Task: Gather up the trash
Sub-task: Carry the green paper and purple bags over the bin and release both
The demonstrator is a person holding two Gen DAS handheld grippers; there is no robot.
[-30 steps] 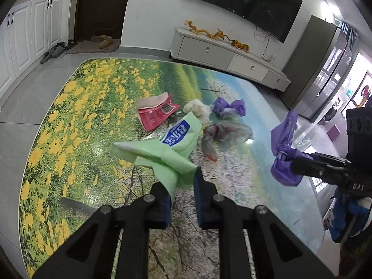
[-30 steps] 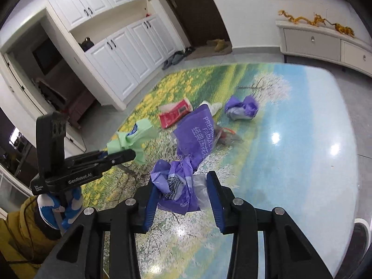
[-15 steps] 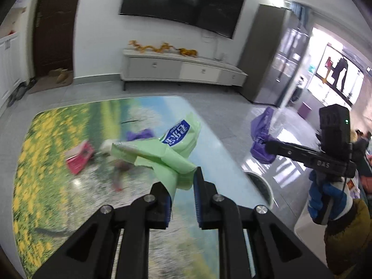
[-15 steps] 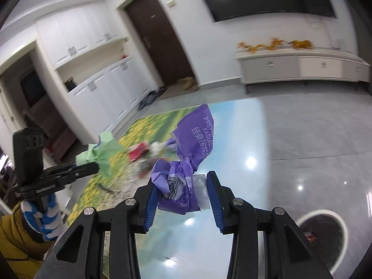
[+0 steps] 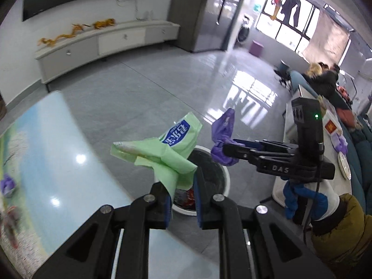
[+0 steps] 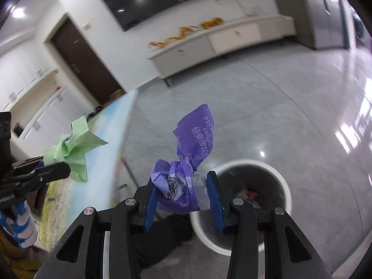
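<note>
My left gripper (image 5: 182, 187) is shut on a crumpled green wrapper (image 5: 167, 158) and holds it in the air above a white round trash bin (image 5: 223, 181) on the floor. My right gripper (image 6: 180, 193) is shut on a crumpled purple wrapper (image 6: 186, 169), up beside the same bin (image 6: 284, 187); red trash lies inside it. In the left wrist view the right gripper (image 5: 222, 151) with the purple wrapper (image 5: 222, 137) hangs over the bin's far side. In the right wrist view the green wrapper (image 6: 73, 150) shows at the left.
The table with a landscape print (image 5: 46, 153) lies to the left, and more purple and red trash (image 5: 7, 186) rests on it. A low white TV cabinet (image 5: 104, 39) stands at the far wall. People sit at the far right (image 5: 323, 79). Grey tiled floor surrounds the bin.
Both grippers have swung right, away from the table, and now hang over the trash bin. Each still holds its wrapper.
</note>
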